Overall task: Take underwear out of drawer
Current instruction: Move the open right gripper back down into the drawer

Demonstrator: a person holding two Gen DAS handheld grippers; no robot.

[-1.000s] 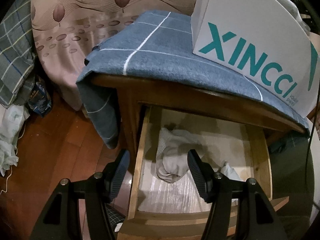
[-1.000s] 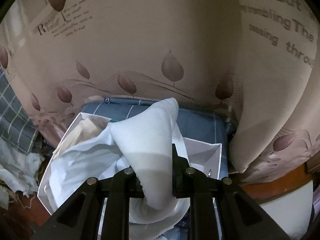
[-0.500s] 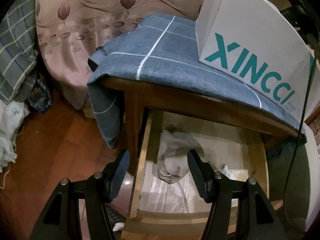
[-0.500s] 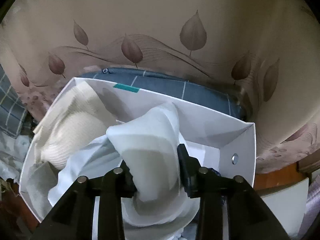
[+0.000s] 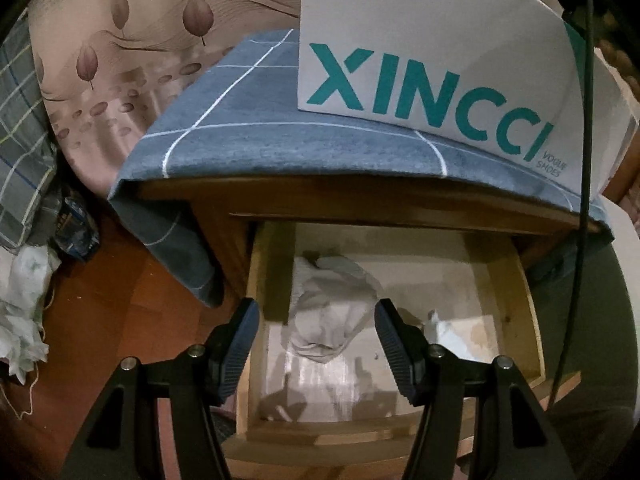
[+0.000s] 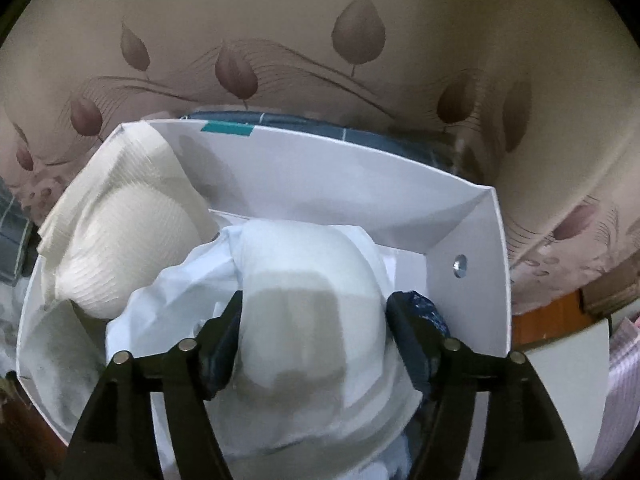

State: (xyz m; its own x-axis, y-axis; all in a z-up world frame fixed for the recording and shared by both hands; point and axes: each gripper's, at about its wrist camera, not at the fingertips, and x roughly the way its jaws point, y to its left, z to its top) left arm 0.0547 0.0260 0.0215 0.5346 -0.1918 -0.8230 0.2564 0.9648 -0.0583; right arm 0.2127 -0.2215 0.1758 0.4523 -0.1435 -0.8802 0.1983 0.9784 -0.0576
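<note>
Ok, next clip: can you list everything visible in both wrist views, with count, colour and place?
drawer: one, light wood, pulled open under the nightstand top
grey underwear: one, crumpled in the drawer's left part
white garment: one, drawer, right of the grey piece
blue checked cloth: one, draped over the nightstand
shoe box: one, white with teal lettering, on the cloth
white underwear: one, in the box
ribbed cream garment: one, box's left end
left tool: open, above the drawer
right tool: just opened, white underwear between its jaws
</note>
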